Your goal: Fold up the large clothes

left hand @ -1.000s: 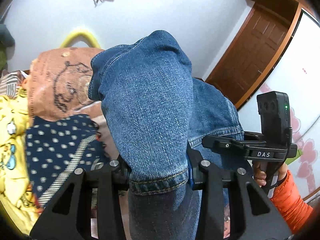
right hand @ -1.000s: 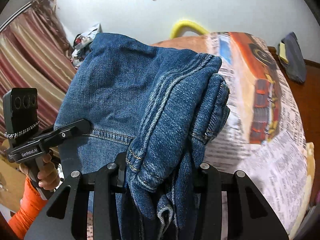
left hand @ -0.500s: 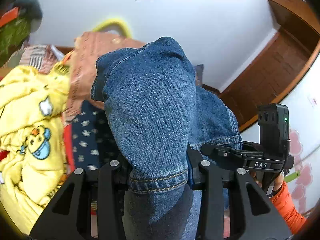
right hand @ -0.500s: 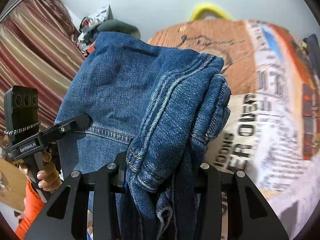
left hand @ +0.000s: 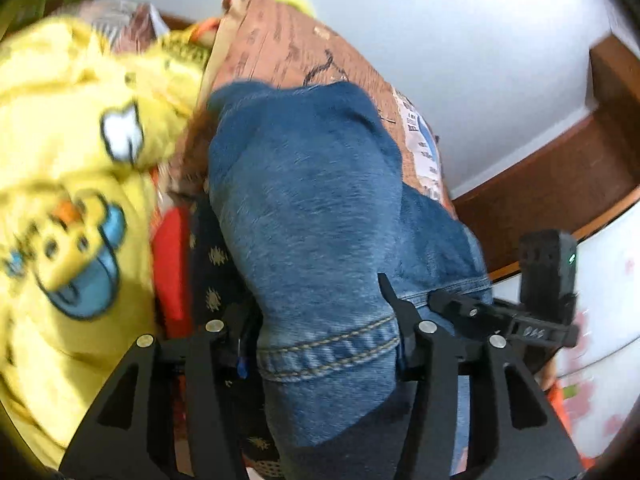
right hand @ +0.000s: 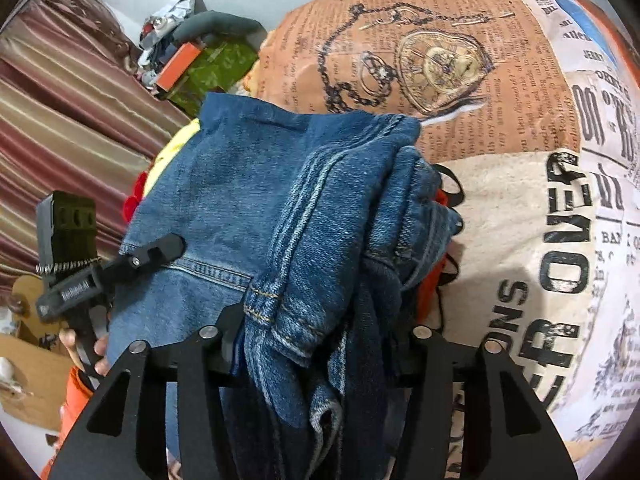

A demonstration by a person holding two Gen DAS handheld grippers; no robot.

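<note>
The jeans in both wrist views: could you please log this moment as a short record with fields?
garment: blue jeans, bunched into thick folds
left gripper: shut on a hemmed edge of the jeans
right gripper: shut on a stitched, layered bunch of the jeans
surface: newspaper-print bedspread under and beyond the jeans
nearby: yellow cartoon-print garment to the left in the left wrist view, blurred
fold state: cannot tell; the jeans fill both views
</note>
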